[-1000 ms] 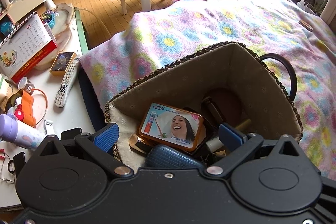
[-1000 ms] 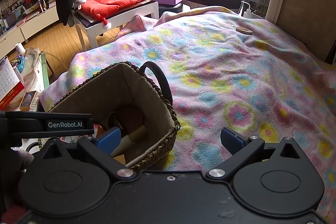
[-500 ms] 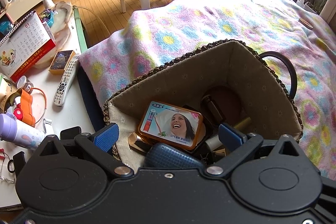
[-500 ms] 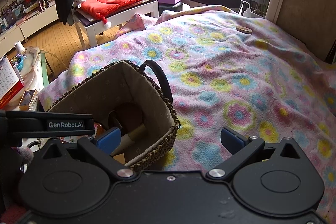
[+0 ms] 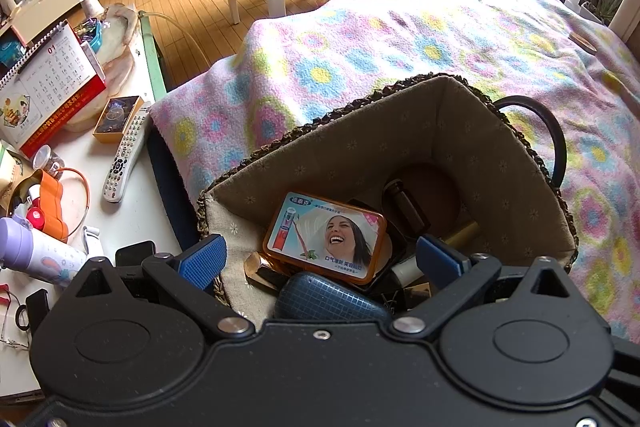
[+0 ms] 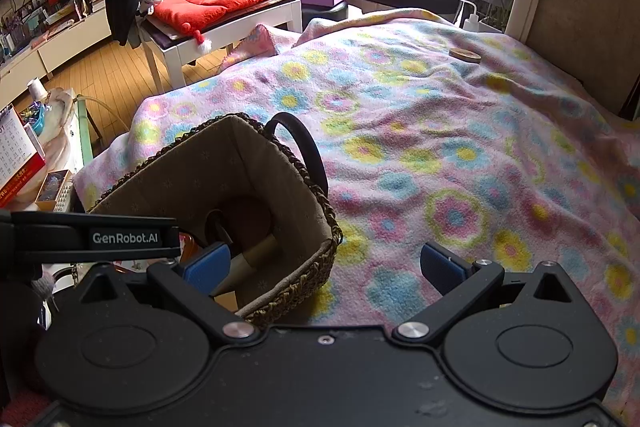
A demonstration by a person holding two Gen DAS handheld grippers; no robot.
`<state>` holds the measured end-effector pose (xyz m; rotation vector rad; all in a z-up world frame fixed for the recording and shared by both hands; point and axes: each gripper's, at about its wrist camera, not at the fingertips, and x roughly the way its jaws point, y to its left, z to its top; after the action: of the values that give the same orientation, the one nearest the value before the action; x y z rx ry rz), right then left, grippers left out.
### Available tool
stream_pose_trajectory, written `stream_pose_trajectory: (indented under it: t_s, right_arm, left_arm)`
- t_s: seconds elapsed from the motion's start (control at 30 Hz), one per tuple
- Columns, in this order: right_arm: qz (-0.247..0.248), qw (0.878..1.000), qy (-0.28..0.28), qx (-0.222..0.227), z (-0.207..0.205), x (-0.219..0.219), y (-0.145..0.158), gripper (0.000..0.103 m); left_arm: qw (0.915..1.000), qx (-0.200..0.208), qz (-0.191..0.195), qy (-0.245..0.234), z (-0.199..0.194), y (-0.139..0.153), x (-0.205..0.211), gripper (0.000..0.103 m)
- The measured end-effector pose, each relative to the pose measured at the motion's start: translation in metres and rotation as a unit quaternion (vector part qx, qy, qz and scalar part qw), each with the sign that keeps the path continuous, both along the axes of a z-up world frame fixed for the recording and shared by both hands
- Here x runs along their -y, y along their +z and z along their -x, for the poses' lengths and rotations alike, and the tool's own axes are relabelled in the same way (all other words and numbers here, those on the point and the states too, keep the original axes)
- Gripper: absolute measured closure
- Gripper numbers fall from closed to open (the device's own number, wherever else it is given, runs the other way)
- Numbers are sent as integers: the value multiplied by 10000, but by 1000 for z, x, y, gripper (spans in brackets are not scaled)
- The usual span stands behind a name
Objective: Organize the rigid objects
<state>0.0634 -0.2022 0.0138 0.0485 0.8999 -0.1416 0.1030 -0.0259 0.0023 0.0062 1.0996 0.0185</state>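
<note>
Your left gripper hung with jaws spread and empty over a woven basket resting on the flowered blanket. Inside the basket lay an orange tin, a dark blue case and other small items. Your right gripper was also spread wide, holding nothing, just beside the basket.

Both tongs agape (empty)
</note>
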Motion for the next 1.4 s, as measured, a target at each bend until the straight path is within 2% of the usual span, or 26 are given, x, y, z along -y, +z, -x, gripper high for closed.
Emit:
stream_pose_trajectory:
  t_s: [1.4]
  right_arm:
    - [-5, 10000, -1, -18, 1, 1, -2, 1]
  left_arm:
    - [9999, 32, -83, -69, 0, 2, 2, 5]
